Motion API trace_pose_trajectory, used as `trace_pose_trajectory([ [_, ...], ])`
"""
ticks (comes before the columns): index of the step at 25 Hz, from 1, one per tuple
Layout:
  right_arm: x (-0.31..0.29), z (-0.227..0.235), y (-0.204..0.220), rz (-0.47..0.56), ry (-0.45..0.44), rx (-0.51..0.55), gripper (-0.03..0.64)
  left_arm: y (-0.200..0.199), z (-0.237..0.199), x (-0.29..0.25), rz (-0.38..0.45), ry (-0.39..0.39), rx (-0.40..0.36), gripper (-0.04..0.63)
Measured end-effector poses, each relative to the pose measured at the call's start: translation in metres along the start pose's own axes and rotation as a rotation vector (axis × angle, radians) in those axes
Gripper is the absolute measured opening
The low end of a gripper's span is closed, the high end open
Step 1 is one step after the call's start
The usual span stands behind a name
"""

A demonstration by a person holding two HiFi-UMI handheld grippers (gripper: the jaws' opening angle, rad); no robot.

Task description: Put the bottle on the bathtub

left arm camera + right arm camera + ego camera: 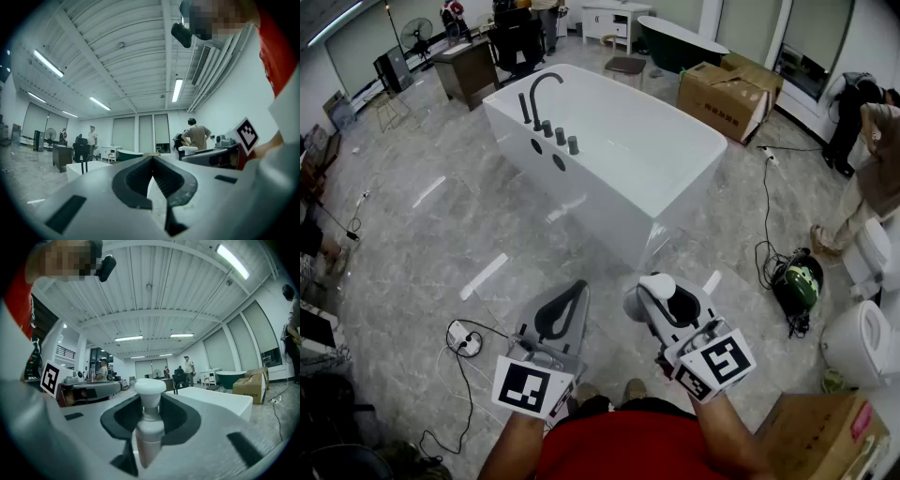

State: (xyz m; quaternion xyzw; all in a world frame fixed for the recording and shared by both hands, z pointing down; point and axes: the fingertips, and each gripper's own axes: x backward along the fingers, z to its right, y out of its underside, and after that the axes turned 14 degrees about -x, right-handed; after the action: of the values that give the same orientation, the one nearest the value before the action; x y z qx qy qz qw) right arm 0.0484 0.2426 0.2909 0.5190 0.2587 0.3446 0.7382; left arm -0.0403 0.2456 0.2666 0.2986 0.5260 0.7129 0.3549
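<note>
The white bathtub (609, 150) stands on the grey tiled floor ahead of me, with a black faucet (542, 98) on its near-left rim. My right gripper (659, 292) is held level and is shut on a white bottle (149, 427); the bottle's round cap (150, 387) sticks up between the jaws. In the right gripper view the tub (215, 401) lies beyond the bottle to the right. My left gripper (561, 314) is beside it, level, jaws together with nothing in them. In the left gripper view its tips (152, 159) meet, and the tub (82, 169) shows far off at the left.
A cardboard box (727, 94) and a dark green tub (680, 42) sit behind the bathtub. A power strip with cable (464, 342) lies on the floor at left. A green helmet (797, 281), toilets (862, 342) and a person (872, 178) are at right.
</note>
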Motion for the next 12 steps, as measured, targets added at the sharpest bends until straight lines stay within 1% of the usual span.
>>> trace_pose_trajectory([
  [8,-0.004,0.001,0.0,0.0,-0.017,-0.022,0.11,0.002,-0.005,-0.004,0.009,0.005,0.019,0.011],
  [12,-0.012,0.004,0.004,-0.008,-0.003,-0.016,0.11,0.005,-0.016,-0.003,0.017,0.003,0.019,0.011],
])
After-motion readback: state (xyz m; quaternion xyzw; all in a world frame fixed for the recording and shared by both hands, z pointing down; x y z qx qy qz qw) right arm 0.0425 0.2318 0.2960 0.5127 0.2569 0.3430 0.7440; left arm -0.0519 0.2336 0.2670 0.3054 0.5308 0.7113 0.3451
